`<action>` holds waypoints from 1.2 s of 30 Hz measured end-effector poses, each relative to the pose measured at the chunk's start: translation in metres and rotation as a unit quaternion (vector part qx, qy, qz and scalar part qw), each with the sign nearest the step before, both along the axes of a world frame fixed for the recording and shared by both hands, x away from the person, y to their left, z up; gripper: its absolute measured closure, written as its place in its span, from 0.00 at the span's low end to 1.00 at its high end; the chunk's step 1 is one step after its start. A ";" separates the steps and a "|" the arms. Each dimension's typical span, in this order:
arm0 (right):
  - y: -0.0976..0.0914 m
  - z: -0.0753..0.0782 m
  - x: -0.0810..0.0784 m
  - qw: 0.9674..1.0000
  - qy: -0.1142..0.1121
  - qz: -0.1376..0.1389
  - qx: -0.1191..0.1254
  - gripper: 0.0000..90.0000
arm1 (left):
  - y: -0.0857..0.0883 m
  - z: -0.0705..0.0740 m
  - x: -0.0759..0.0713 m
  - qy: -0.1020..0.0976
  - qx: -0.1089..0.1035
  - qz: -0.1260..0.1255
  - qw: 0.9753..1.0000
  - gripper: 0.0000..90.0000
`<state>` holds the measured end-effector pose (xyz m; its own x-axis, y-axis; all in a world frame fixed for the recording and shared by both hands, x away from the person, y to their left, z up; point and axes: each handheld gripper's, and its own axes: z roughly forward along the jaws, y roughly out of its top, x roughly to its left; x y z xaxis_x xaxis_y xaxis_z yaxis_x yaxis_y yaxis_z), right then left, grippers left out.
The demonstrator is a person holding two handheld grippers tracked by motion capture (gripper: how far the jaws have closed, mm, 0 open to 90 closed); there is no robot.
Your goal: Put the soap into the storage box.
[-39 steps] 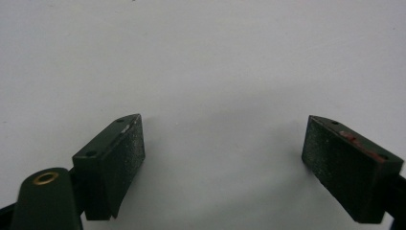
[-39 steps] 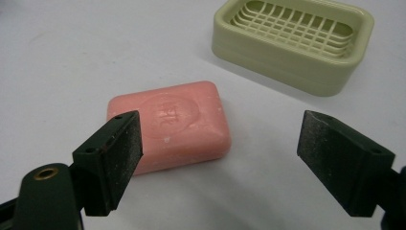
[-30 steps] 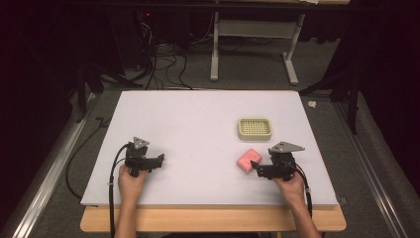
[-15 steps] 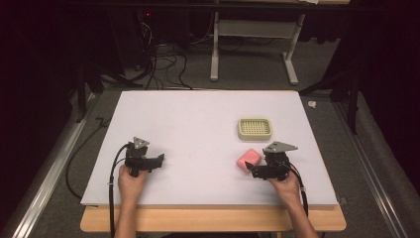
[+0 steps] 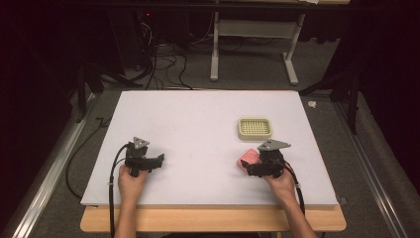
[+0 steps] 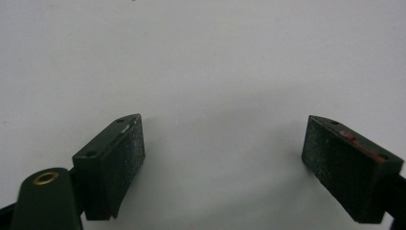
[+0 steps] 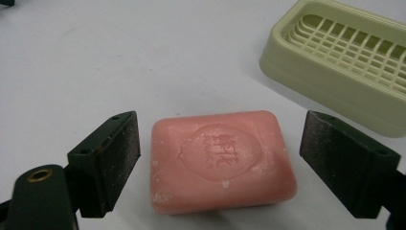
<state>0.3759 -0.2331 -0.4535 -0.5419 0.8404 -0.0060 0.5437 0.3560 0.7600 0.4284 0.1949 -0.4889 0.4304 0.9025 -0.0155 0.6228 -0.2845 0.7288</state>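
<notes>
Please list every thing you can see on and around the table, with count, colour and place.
soap bar: 1, pink, lying flat on the table between the open jaws of the right gripper
soap dish: 1, pale green with a grid insert, on the table beyond the soap bar
table: 1, white top on a wooden edge
cables: several, dark, on the floor behind the table
left gripper: 1, black, jaws open over bare table
right gripper: 1, black, jaws open
hands: 2, each holding a gripper at the near edge
</notes>
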 end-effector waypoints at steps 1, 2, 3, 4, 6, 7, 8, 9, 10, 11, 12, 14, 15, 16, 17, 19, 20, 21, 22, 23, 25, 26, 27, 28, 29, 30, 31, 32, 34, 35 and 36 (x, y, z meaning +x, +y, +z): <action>0.001 0.000 0.001 1.000 0.002 0.001 -0.001 0.16 | 0.000 0.000 0.000 0.000 0.000 0.000 1.000 0.17; 0.002 -0.001 0.003 1.000 0.003 0.001 -0.002 0.16 | 0.000 0.000 0.000 0.000 0.000 0.000 1.000 0.17; 0.002 -0.002 0.004 1.000 0.003 0.003 -0.004 0.16 | 0.000 0.000 0.000 0.000 0.000 0.000 1.000 0.17; 0.003 -0.002 0.005 1.000 0.004 0.003 -0.007 0.16 | 0.000 0.000 0.000 0.000 0.000 0.000 1.000 0.17; 0.005 -0.004 0.006 1.000 0.004 0.001 -0.013 0.15 | 0.000 0.000 0.000 -0.001 0.000 0.000 1.000 0.17; 0.006 -0.005 0.007 1.000 0.008 0.001 -0.012 0.15 | 0.000 0.000 0.000 0.000 0.000 0.000 1.000 0.17; 0.006 -0.006 0.008 1.000 0.010 0.002 -0.013 0.15 | 0.000 0.000 0.000 -0.001 0.000 0.001 1.000 0.17; 0.007 -0.008 0.009 1.000 0.015 0.003 -0.019 0.15 | 0.000 0.000 0.000 -0.001 0.000 0.000 1.000 0.17; 0.007 -0.008 0.009 1.000 0.015 0.003 -0.019 0.15 | 0.000 0.000 0.000 -0.001 0.000 0.001 1.000 0.17; 0.008 -0.009 0.010 1.000 0.016 0.003 -0.021 0.15 | 0.000 0.000 0.000 -0.001 0.000 0.001 1.000 0.17; 0.009 -0.010 0.010 1.000 0.016 0.002 -0.023 0.14 | 0.000 0.000 0.000 -0.001 0.000 0.001 1.000 0.17; 0.009 -0.012 0.011 1.000 0.018 0.002 -0.025 0.14 | 0.000 0.000 0.000 -0.001 0.000 0.001 1.000 0.17; 0.009 -0.013 0.012 0.999 0.021 0.002 -0.025 0.14 | 0.000 0.000 0.000 -0.001 0.000 0.000 1.000 0.17; 0.009 -0.014 0.013 0.999 0.022 0.003 -0.027 0.14 | 0.000 0.000 0.000 0.000 0.000 0.000 1.000 0.17; 0.009 -0.015 0.013 0.999 0.024 0.004 -0.028 0.13 | 0.000 0.000 0.000 0.000 0.000 0.000 1.000 0.17; 0.009 -0.017 0.015 0.999 0.029 0.006 -0.029 0.13 | 0.000 0.000 0.000 0.000 0.000 0.000 1.000 0.17; 0.010 -0.019 0.016 0.999 0.033 0.005 -0.029 0.13 | 0.000 0.000 0.000 0.000 0.000 0.000 1.000 0.17; 0.010 -0.019 0.016 0.999 0.033 0.005 -0.029 0.13 | 0.000 0.000 0.000 0.000 0.000 0.000 1.000 0.17; 0.010 -0.019 0.016 0.999 0.034 0.006 -0.031 0.13 | 0.000 0.000 0.000 0.000 0.000 0.000 1.000 0.17; 0.011 -0.021 0.017 0.999 0.033 0.008 -0.034 0.13 | 0.000 0.000 0.000 -0.001 0.000 0.000 1.000 0.17; 0.012 -0.023 0.017 0.999 0.037 0.005 -0.036 0.13 | 0.000 0.000 0.000 -0.001 0.000 0.001 1.000 0.17; 0.012 -0.024 0.018 0.998 0.040 0.007 -0.040 0.13 | 0.000 0.000 0.000 -0.001 0.000 0.000 1.000 0.17; 0.012 -0.025 0.019 0.998 0.042 0.008 -0.039 0.13 | 0.000 0.000 0.000 0.000 0.000 0.000 1.000 0.17; 0.013 -0.027 0.019 0.998 0.045 0.008 -0.041 0.13 | 0.000 0.000 0.000 -0.001 0.000 0.001 1.000 0.17; 0.013 -0.028 0.020 0.998 0.048 0.009 -0.041 0.13 | 0.000 0.000 0.000 -0.001 0.000 0.000 1.000 0.17; 0.012 -0.028 0.020 0.998 0.049 0.008 -0.034 0.13 | 0.000 0.000 0.000 -0.001 0.000 0.001 1.000 0.17; 0.012 -0.028 0.020 0.998 0.048 0.009 -0.034 0.13 | 0.000 0.000 0.000 -0.001 0.000 0.001 1.000 0.17; 0.012 -0.028 0.020 0.998 0.048 0.010 -0.035 0.13 | 0.000 0.000 0.000 -0.001 0.000 0.000 1.000 0.17; 0.012 -0.029 0.020 0.998 0.047 0.011 -0.034 0.13 | 0.000 0.000 0.000 -0.001 0.000 0.001 1.000 0.17; 0.012 -0.029 0.020 0.998 0.047 0.011 -0.033 0.13 | 0.000 0.000 0.000 -0.001 0.000 0.001 1.000 0.17; 0.012 -0.029 0.020 0.998 0.047 0.012 -0.033 0.13 | 0.000 0.000 0.000 -0.001 0.000 0.001 1.000 0.17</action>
